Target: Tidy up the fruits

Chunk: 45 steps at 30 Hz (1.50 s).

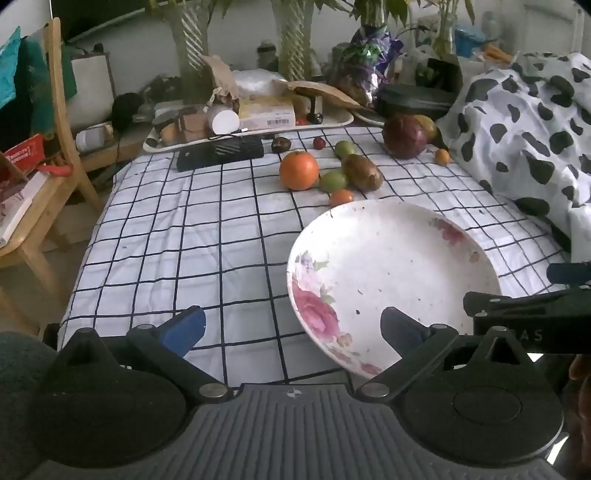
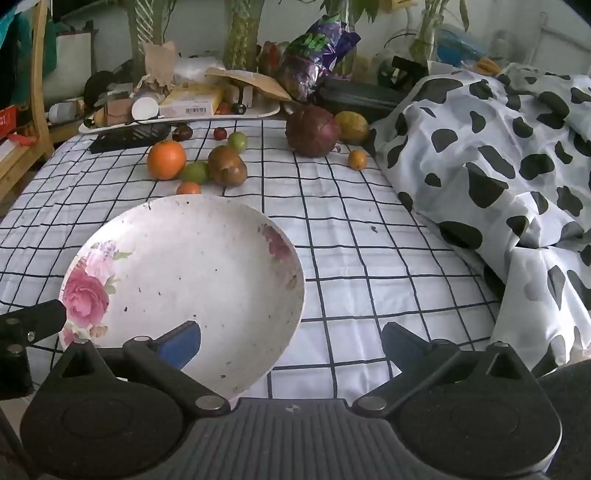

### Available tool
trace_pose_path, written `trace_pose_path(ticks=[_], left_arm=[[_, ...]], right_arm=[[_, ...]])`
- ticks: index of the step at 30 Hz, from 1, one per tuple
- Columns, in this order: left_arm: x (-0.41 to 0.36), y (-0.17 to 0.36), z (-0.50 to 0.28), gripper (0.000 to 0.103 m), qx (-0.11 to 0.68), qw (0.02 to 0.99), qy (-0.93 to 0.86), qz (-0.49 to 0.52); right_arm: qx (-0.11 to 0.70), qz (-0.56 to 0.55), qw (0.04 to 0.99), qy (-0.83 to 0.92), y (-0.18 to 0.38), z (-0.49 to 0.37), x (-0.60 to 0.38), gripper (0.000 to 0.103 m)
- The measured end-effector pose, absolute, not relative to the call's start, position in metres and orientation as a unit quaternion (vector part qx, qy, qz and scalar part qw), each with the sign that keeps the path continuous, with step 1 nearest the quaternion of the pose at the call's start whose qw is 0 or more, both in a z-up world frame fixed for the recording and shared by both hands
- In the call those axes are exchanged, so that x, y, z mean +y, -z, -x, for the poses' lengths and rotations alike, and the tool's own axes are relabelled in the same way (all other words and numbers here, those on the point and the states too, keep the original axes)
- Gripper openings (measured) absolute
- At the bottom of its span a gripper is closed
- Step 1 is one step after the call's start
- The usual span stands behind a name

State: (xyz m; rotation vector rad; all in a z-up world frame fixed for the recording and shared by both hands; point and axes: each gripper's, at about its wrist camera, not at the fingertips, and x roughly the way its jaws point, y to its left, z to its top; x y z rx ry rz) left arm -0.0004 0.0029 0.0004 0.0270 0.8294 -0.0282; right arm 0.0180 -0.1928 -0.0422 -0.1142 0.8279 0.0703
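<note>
Both grippers [image 1: 291, 328] [image 2: 291, 339] wide open, empty; plate [image 2: 110, 229] before fruits [image 2: 166, 159]

**A cluttered room around a checked bed**

A white sheet with a dark grid [image 1: 177, 236] covered the bed, and a cow-print blanket [image 2: 498, 155] lay bunched at one side. A wooden chair [image 1: 48, 177] stood beside it, piled with books. Behind rose a pale wall [image 1: 240, 40] with leafy plants [image 2: 243, 33] in soft, even daylight
</note>
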Motion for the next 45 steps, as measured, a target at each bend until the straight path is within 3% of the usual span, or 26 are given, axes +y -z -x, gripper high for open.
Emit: trace_pose_path(ticks=[13,45], left_arm=[[-0.003,0.01,-0.006,0.103,0.435,0.9,0.012,-0.031],[-0.004,0.011,-0.005,0.103,0.433,0.9,0.019,-0.036]], right_arm=[[0.425,0.043,0.903,-0.039,0.044,-0.027,-0.194,0.103],[0.43,0.034,0.901,-0.037,0.047,-0.025,-0.199,0.103]])
